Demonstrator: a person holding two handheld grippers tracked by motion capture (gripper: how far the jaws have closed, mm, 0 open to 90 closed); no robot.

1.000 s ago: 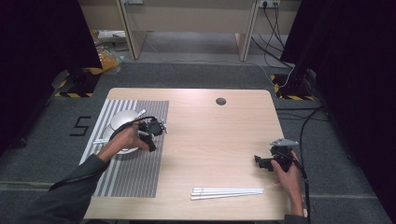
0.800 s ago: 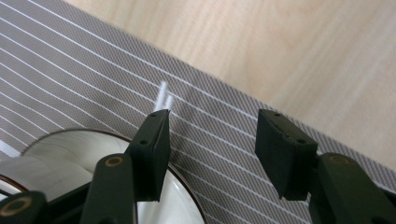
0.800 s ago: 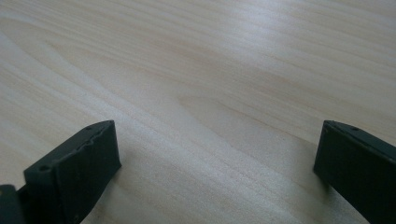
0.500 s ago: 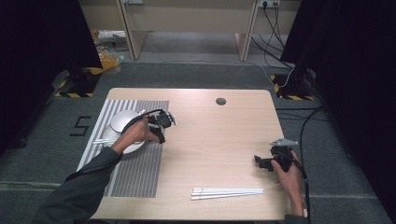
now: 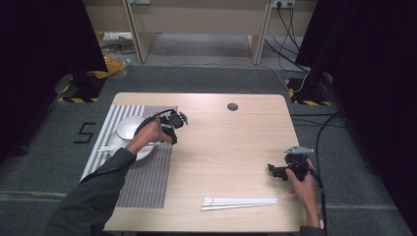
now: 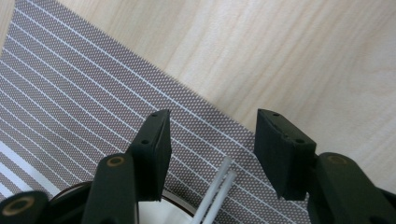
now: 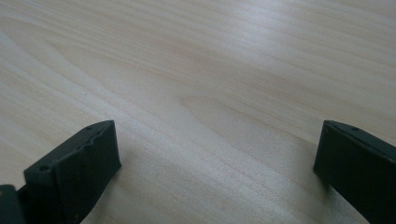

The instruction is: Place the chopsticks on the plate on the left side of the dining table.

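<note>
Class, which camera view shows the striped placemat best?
The high view: the striped placemat appears nearly whole on the table's left, carrying plates. The left gripper view gives a close patch of its weave and stripes, between the open left tool.

Your table (image 5: 231, 147) is pale wood with a fine, even grain and a smooth satin finish that takes a soft sheen in the right gripper view. At its left lies a woven cloth placemat (image 5: 147, 182), matt grey with thin white stripes, its mesh weave plain in the left gripper view. On the mat you have a smooth white plate (image 5: 123, 147) and a bowl (image 5: 129, 127) with a dull grey look. The white chopsticks (image 5: 238, 203) near you look smooth, like plastic. Your left gripper (image 6: 210, 154) and right gripper (image 7: 215, 172) have matt black plastic jaws.
</note>
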